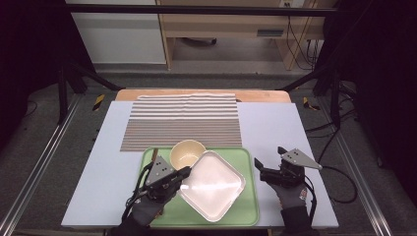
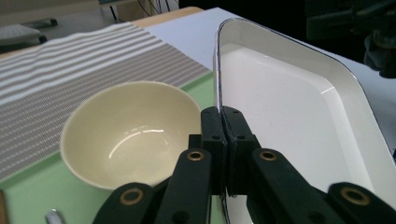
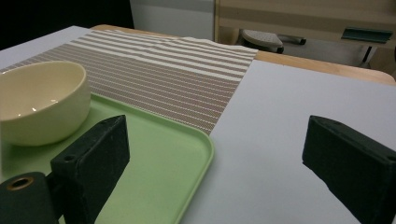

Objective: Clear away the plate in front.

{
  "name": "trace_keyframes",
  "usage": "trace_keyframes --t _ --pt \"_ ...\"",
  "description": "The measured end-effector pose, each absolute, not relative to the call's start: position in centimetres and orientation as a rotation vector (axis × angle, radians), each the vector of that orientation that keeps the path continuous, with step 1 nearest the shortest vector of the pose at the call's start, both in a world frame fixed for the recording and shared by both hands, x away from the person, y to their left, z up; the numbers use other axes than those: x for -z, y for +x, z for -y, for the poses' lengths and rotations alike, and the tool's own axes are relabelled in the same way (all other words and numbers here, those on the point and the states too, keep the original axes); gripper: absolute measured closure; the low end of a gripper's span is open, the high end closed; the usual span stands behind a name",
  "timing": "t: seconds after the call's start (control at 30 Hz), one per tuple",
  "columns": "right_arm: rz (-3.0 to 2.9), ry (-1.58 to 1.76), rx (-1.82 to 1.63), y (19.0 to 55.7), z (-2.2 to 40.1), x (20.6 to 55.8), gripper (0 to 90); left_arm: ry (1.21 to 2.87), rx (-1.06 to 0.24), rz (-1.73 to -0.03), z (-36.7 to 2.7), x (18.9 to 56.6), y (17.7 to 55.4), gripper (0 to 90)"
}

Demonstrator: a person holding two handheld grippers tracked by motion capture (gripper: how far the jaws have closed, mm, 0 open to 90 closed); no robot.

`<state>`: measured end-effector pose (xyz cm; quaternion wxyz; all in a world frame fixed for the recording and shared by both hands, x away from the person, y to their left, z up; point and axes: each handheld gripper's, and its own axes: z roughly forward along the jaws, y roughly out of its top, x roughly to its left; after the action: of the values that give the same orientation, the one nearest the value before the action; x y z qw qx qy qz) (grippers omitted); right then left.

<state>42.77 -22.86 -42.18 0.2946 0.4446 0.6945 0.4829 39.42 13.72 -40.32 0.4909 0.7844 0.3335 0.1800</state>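
**On the green tray: left gripper pinches plate rim, right waits open**

Over the green tray [image 1: 248, 206], the left gripper [image 1: 184, 173] has its jaws clamped on the rim of the white square plate [image 1: 214, 189]; the left gripper view shows both pads squeezed tight on the thin edge w/ the plate [image 2: 299, 116] tilted up from that side. The plate sits on the tray, just beside the cream bowl [image 1: 187, 153], possibly touching it at the corner; can't tell for sure. A striped placemat [image 1: 183, 120] lies beyond the tray on the white table [image 1: 108, 162], prob. where the plate is headed.

The right gripper [image 1: 268, 169] hovers off the tray's right edge, jaws spread wide, nothing btwn them.

To do this step well: the grip is a narrow pinch on one edge, so the plate could pivot or slip. Lift slow and keep the wrist steady, tilt kept small. Clear the bowl [image 2: 128, 133] before swinging toward the mat. If the plate sags, bring the right gripper [image 3: 215, 163] in on the opposite rim for support.
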Motion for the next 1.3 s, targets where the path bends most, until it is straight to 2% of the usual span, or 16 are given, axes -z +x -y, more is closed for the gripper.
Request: trace_keyframes --t 0.7,1.3 --pt "-1.86 1.173 -1.281 42.8 22.6 42.2 7.7 1.977 -0.396 -0.848 -11.2 43.7 40.2 88.0" --pt "-1.87 1.172 -1.281 42.8 22.4 42.3 7.7 2.051 -0.43 -0.883 -10.0 45.8 41.0 85.0"
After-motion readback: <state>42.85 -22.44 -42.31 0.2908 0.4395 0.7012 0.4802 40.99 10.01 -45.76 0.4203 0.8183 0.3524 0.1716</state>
